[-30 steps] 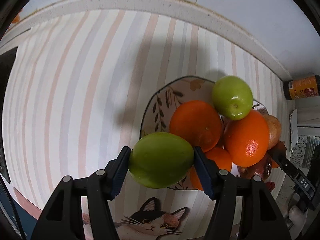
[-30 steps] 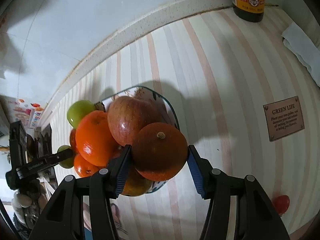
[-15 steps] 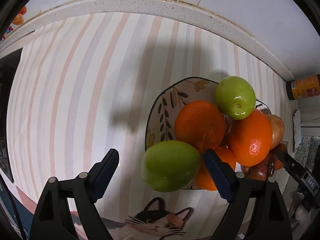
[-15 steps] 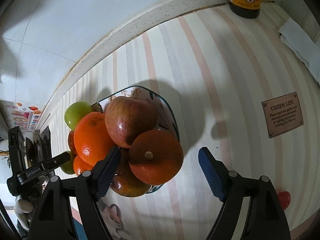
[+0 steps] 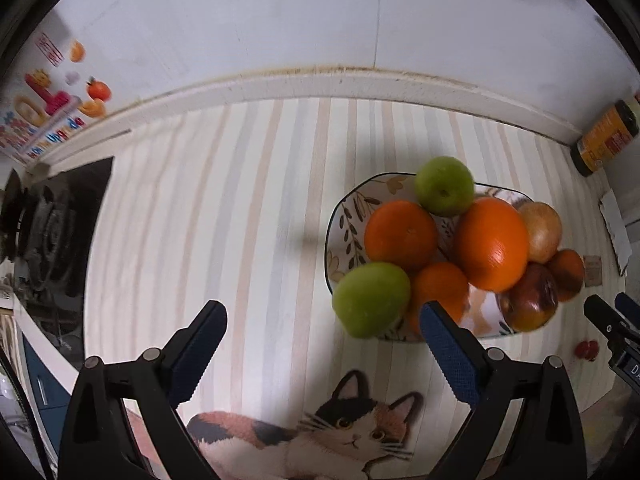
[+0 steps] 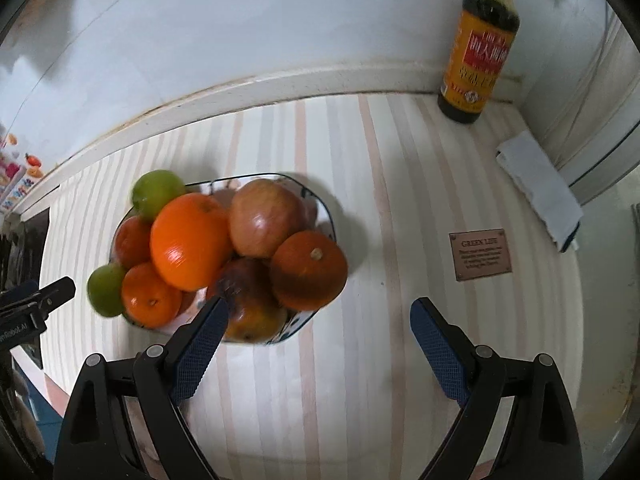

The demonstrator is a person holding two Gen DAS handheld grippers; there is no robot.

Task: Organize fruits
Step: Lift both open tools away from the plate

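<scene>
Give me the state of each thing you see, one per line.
Left tongs: open, empty.
Right tongs: open, empty.
Plate: heaped with fruit.
Near green apple: resting on plate's edge.
Dark orange: overhanging plate's rim.
Sauce bottle: upright, capped.

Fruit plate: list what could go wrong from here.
1. The green fruit sits on the plate edge, overhanging the rim; it may roll onto the striped mat.
2. The dark orange perches at the opposite rim of a heaped pile and could slip off.
3. Both hand-held grippers, left and right, are open nearby; a bump could topple the heap.
</scene>
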